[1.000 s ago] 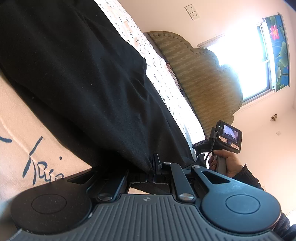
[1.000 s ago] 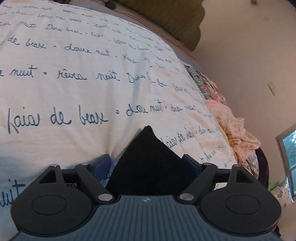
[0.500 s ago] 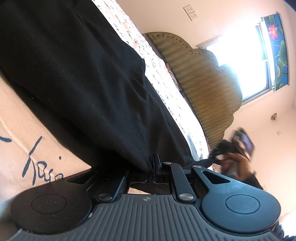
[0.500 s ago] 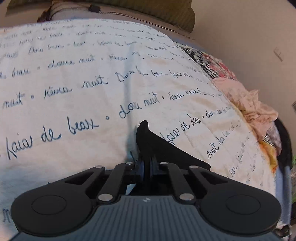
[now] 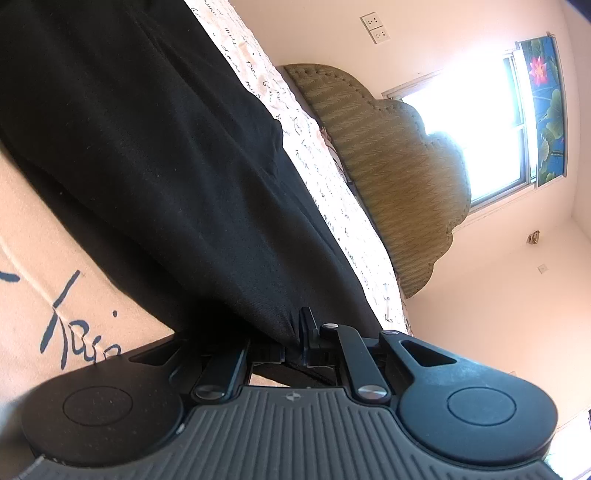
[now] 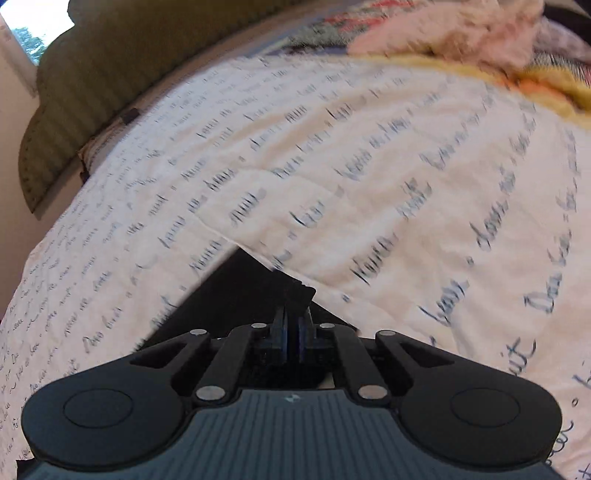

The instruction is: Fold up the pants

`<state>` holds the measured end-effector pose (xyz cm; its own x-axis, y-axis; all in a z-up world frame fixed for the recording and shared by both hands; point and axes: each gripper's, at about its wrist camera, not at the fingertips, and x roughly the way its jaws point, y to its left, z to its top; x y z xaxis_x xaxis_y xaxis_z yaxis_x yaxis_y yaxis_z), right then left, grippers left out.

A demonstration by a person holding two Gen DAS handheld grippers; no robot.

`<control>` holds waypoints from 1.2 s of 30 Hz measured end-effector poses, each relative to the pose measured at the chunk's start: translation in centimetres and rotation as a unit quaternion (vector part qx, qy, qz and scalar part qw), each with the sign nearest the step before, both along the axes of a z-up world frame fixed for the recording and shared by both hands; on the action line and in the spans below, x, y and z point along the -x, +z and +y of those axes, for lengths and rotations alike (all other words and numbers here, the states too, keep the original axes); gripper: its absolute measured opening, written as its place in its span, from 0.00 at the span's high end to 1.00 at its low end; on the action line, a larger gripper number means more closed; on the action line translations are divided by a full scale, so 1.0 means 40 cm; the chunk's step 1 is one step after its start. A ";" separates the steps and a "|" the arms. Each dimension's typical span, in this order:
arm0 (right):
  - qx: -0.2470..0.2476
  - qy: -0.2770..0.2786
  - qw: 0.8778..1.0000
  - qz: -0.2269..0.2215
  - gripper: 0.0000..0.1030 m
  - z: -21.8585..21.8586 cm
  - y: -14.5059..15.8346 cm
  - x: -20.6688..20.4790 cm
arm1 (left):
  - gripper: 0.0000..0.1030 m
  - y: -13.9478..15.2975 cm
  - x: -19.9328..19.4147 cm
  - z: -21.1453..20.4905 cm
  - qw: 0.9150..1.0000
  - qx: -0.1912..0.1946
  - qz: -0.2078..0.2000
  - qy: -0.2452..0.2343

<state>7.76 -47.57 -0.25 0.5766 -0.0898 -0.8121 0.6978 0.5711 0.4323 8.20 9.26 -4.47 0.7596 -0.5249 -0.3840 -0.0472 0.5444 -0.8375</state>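
Observation:
Black pants (image 5: 155, 155) lie across a white bedspread with blue handwriting print (image 5: 33, 229). In the left wrist view they fill the upper left and run down into my left gripper (image 5: 299, 332), which is shut on an edge of the fabric. In the right wrist view my right gripper (image 6: 291, 317) is shut on a corner of the black pants (image 6: 236, 291), lifted a little above the bedspread (image 6: 369, 166). The view is motion blurred.
A green padded headboard (image 5: 399, 162) stands at the head of the bed, below a bright window (image 5: 472, 129). It also shows in the right wrist view (image 6: 110, 70). A heap of pink and patterned clothes (image 6: 461, 33) lies at the bed's far side.
My right gripper closed on the pants corner and swung round with it toward the headboard. The other gripper and hand left the left wrist view. My left gripper kept its hold.

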 end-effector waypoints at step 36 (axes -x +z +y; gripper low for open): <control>-0.044 0.237 0.956 -0.167 0.15 -0.196 0.009 -0.139 | 0.81 0.019 -0.002 -0.007 1.000 -0.023 -0.004 0.003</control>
<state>13.31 -55.40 0.11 0.7637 0.3064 -0.5682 0.1849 0.7395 0.6472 8.27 8.99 -3.70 0.7657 -0.5029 -0.4009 -0.0428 0.5821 -0.8120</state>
